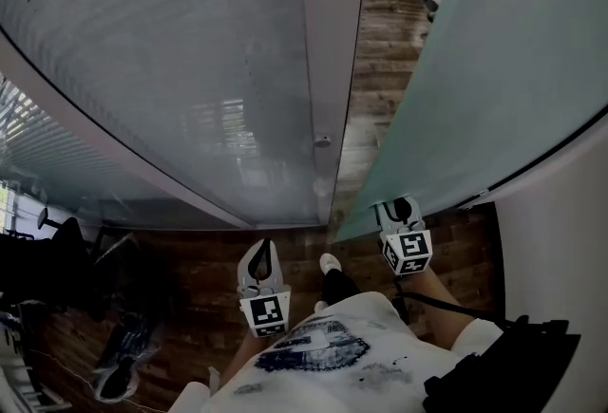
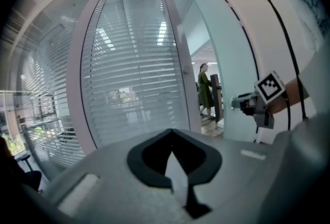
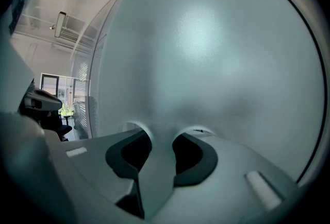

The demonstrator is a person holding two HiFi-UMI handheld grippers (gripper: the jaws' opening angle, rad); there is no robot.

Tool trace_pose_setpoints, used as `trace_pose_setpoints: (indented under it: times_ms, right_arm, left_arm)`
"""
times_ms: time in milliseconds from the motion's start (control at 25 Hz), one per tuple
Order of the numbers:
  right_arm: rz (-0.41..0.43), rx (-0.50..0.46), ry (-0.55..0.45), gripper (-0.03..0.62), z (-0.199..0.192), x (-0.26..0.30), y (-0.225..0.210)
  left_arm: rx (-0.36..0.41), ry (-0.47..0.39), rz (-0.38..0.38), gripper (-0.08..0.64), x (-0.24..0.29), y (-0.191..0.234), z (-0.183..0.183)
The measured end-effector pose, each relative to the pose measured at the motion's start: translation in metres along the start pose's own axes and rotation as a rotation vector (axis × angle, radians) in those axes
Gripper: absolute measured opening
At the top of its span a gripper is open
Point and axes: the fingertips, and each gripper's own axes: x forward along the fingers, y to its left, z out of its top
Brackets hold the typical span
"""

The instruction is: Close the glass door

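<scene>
**A:** Where is the glass door point(image 1: 503, 69) relative to our tongs?

**B:** It runs straight into our right tongs point(image 1: 401, 209). In the right gripper view its frosted glass fills nearly everything ahead of us. A strip of it comes down between the two jaws, which are clamped on the door's edge.

**A:** And our left tongs point(image 1: 262, 248)?

**B:** Clenched on nothing. Their tips meet in a point, and we hold them to the left of the right tongs, apart from the door. They touch nothing we can see.

**A:** What lies ahead of them?

**B:** The fixed glass wall point(image 2: 134, 63) with its slatted blinds, and the pale door post point(image 1: 334, 41) just to the right of it. Past the post we see a gap, then the door leaf with our right tongs against it.

**A:** So the door stands open?

**B:** Yes. Between the post and the door a wedge of wooden floor point(image 1: 375, 69) shows through. In the left gripper view a person in green point(image 2: 205, 89) stands far off beyond the gap.
</scene>
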Motion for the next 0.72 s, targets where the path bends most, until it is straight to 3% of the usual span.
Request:
trace_pose_setpoints:
  times_ms: [480,720]
  right_arm:
    - [-0.051,0.004,0.013,0.117,0.005,0.038,-0.005]
    - [-0.075,0.007,0.022,0.117,0.007,0.054,-0.008]
  left_arm:
    - [0.029,-0.038,0.001,0.002,0.054,0.015,0.028]
    - [0.01,-0.002,0.004,0.002,0.067,0.019,0.034]
